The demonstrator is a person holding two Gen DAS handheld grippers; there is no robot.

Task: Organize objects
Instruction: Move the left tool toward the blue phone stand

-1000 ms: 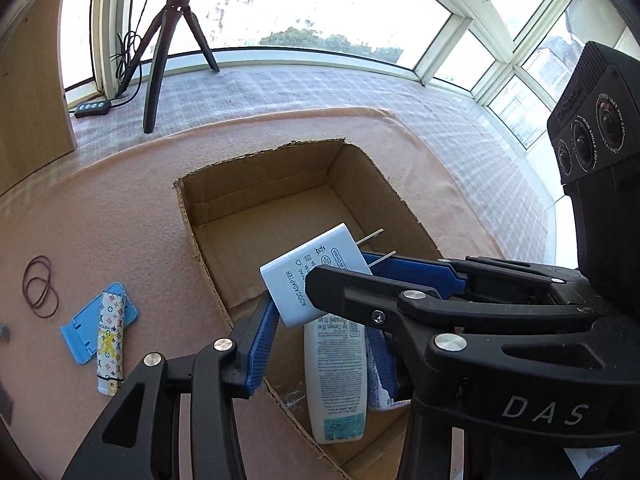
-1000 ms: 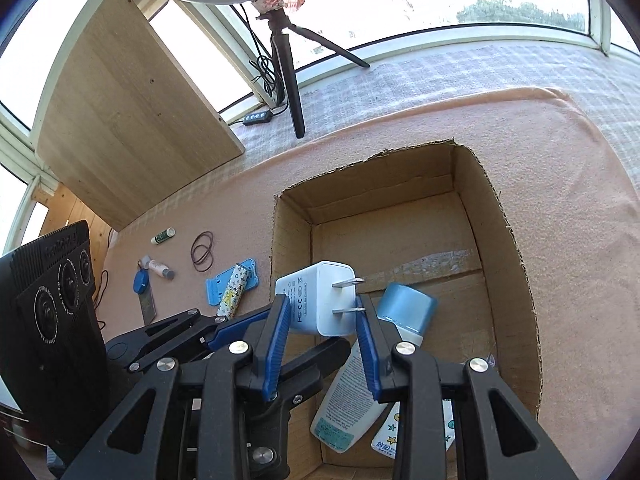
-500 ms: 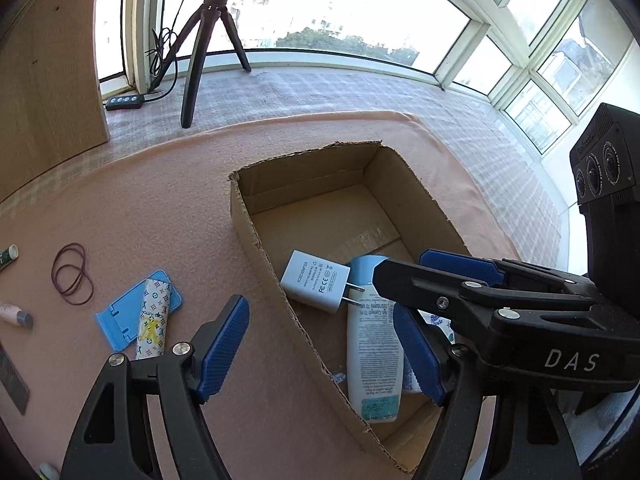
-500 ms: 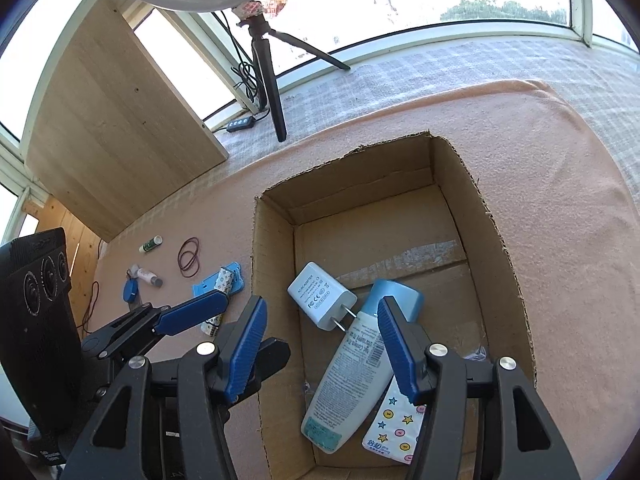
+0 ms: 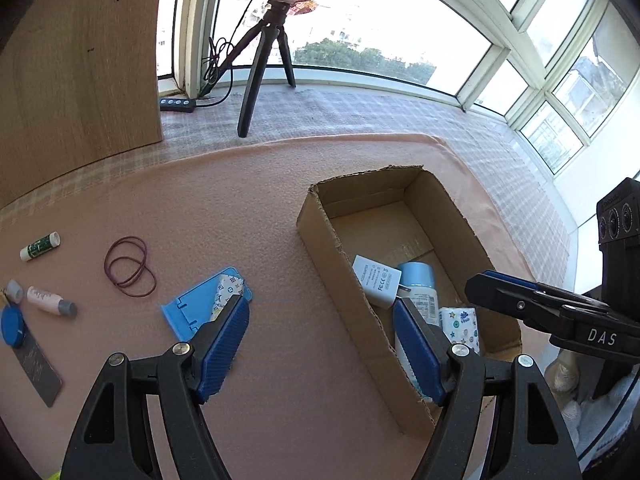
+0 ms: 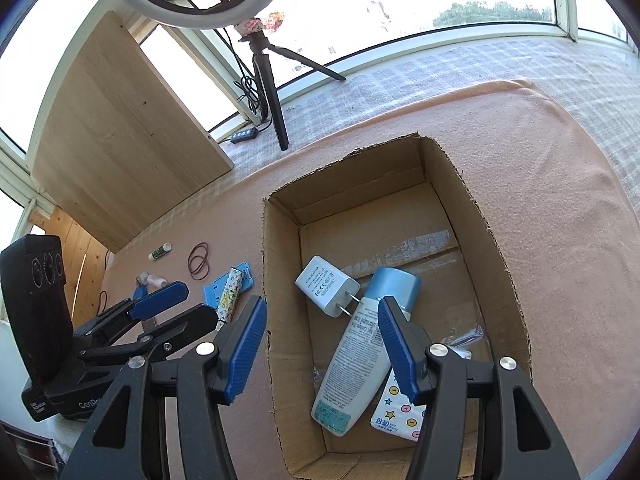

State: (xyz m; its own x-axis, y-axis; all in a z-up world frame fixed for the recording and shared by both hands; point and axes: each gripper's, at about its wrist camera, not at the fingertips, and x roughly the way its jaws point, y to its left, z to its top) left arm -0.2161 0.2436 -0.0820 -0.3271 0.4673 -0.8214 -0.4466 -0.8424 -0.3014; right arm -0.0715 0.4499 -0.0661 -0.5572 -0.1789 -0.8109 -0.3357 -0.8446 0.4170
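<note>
An open cardboard box (image 5: 320, 248) (image 6: 276, 280) sits on pink cloth. On its floor lie a white power adapter (image 5: 374, 278) (image 6: 324, 284), a white bottle with a blue cap (image 5: 416, 280) (image 6: 352, 368) and a patterned tissue pack (image 5: 460, 320) (image 6: 400, 412). My right gripper (image 6: 322, 308) hangs open over the box's left part, above the adapter and bottle, holding nothing. My left gripper (image 5: 320, 312) is open and empty over the cloth at the box's left wall. Left of it lies a blue phone stand (image 5: 188, 316) with a patterned tube (image 5: 228, 292) on it.
On the cloth at the left lie brown rubber bands (image 5: 128, 266), a green-labelled tube (image 5: 40, 246), a pink tube (image 5: 50, 300), a blue round tag (image 5: 12, 326) and a dark card (image 5: 36, 368). A tripod (image 5: 256, 80), a cable switch (image 5: 178, 104) and a wooden board (image 5: 80, 80) stand at the back.
Both grippers were shut on the adapter above the box; both have opened and it now lies on the box floor. My left gripper has moved left, off the box.
</note>
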